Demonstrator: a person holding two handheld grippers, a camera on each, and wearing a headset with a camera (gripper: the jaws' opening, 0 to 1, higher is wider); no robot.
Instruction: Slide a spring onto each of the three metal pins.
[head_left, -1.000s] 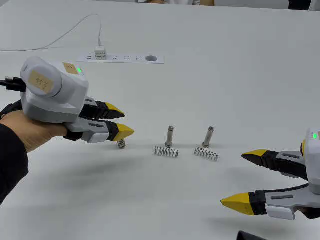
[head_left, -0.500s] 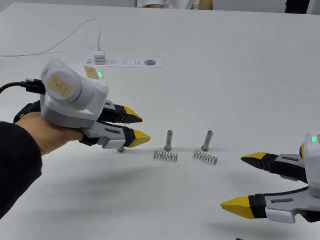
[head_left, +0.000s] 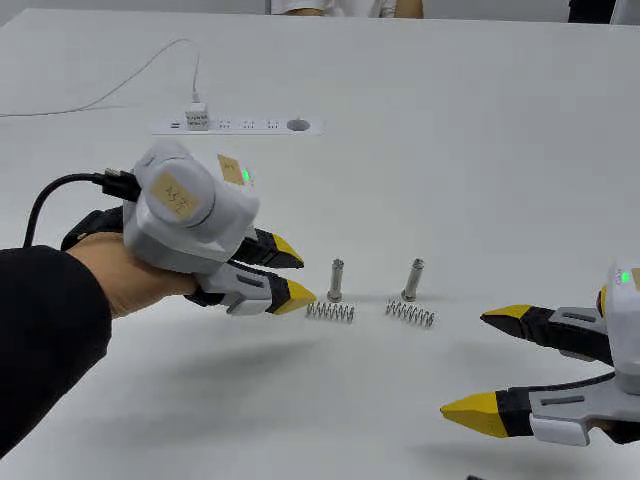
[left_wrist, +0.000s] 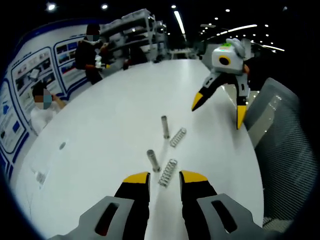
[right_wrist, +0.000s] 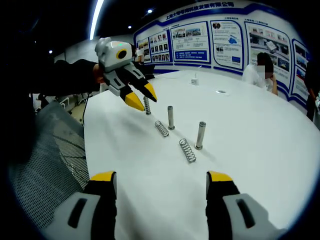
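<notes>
The right gripper (head_left: 487, 365) hangs nearest, its jaws spread wide and empty, much as a second ago. Well ahead of its tips a loose spring (head_left: 411, 314) lies flat on the white table (head_left: 450, 150), with an upright pin (head_left: 411, 279) just beyond it. The left gripper (head_left: 297, 272) has travelled rightward, away from the leftmost pin. Its jaws are narrowly parted and hold nothing. In the left gripper view a second spring (left_wrist: 168, 172) lies just ahead of the gap between the tips, with the middle pin (left_wrist: 152, 160) close on its left. In the right gripper view the third pin (right_wrist: 146, 101) stands just behind the left tips and carries a fitted spring (right_wrist: 147, 108). The pins and springs have not shifted. Far beyond lies a power strip (head_left: 240, 126).
</notes>
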